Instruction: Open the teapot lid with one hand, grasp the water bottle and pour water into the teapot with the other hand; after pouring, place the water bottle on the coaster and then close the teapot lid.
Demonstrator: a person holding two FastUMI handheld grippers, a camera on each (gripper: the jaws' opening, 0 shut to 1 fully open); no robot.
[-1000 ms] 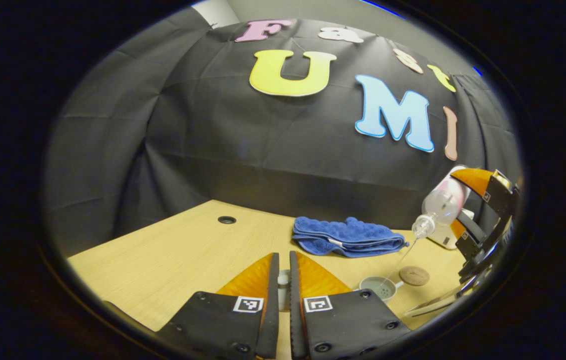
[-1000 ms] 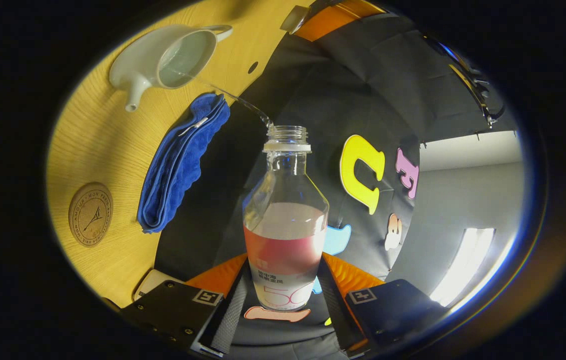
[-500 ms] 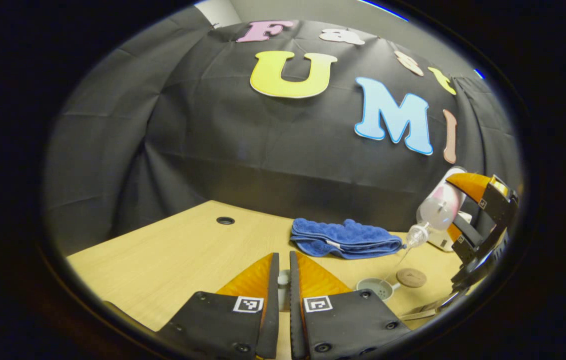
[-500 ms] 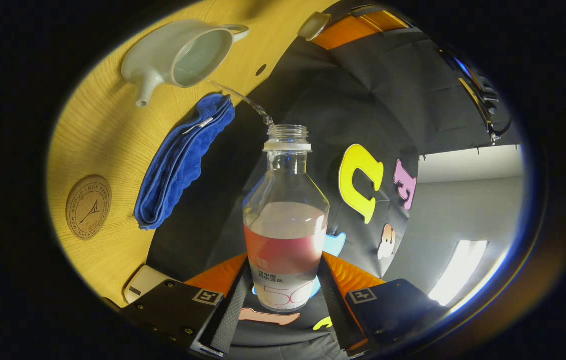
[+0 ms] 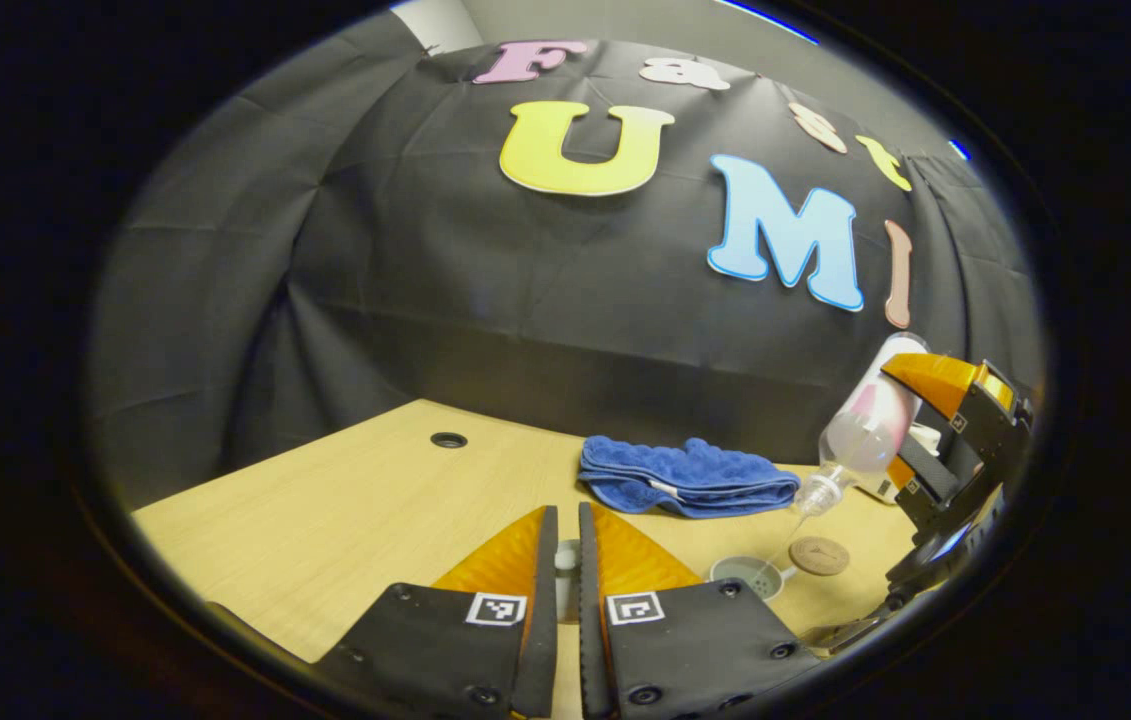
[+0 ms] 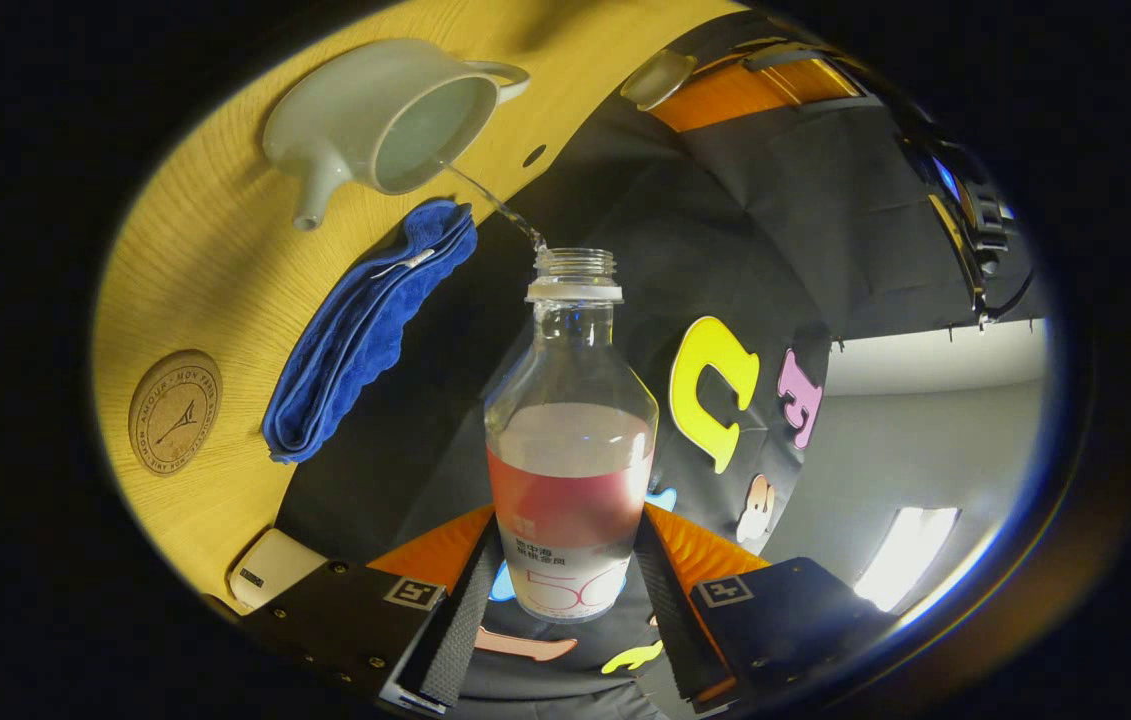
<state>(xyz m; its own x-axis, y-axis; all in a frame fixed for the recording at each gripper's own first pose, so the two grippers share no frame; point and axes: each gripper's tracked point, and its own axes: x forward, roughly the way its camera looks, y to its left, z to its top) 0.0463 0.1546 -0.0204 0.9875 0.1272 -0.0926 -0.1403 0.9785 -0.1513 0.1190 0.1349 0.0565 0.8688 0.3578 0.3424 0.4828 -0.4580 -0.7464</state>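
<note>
While a thin stream of water (image 6: 490, 200) runs from its mouth, the clear plastic water bottle with a pink label (image 6: 570, 440) now sits lower and closer to the pale ceramic teapot (image 6: 390, 115) than a second ago, and it tips more steeply. The stream is shorter and lands just inside the pot's open rim. Judging from this, pouring is well under way, and the bottle's remaining water is collecting toward the neck.

The right gripper (image 6: 565, 590) clamps the bottle's labelled lower body between both fingers. In the left gripper view, the same bottle (image 5: 865, 425) angles mouth-down over the teapot (image 5: 750, 575). The round cork coaster (image 5: 819, 555) lies just beside the pot, bare and waiting. A folded blue towel (image 5: 685, 475) lies behind them on the light wooden table (image 5: 345, 510).

The left gripper (image 5: 567, 555) pinches the small pale teapot lid (image 5: 566, 560) by its knob, holding it away from the pot.
</note>
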